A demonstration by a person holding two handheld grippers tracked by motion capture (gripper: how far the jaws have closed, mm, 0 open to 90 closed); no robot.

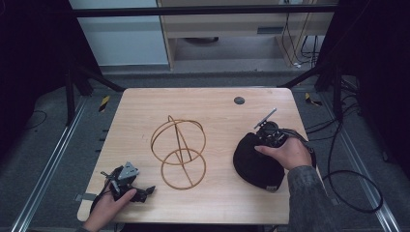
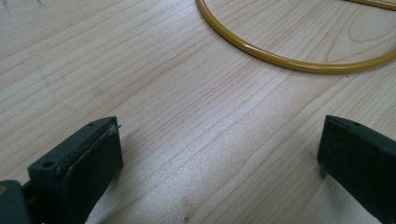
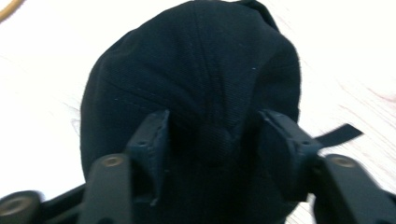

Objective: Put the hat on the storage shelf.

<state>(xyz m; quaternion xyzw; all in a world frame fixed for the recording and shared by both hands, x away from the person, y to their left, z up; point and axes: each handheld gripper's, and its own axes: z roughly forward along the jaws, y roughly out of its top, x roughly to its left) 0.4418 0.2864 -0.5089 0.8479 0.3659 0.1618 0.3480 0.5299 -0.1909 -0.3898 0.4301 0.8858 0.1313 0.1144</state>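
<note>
- Right now the right claw sits over a black cap on the worktop, its jaws partly open with a fold of the cap's fabric bunched between them; whether the pads already press on the cloth I cannot tell.
- Directly under and ahead of that claw lies the cap, its crown swelling away from the jaws and a short strap end poking out to one side.
- Judging by this, the step is a pinch on the cap's fabric: squeeze until both pads bite the same fold, not just the top layer, or the cloth may slip out on the lift.
- Lifting straight up before carrying across would keep the brim from dragging.
- Well off to the side of that claw stands a gold wire stand of hoops.
- Meanwhile the left claw rests low over bare wood, jaws wide apart and holding nothing, with the stand's base ring just ahead of it.
</note>
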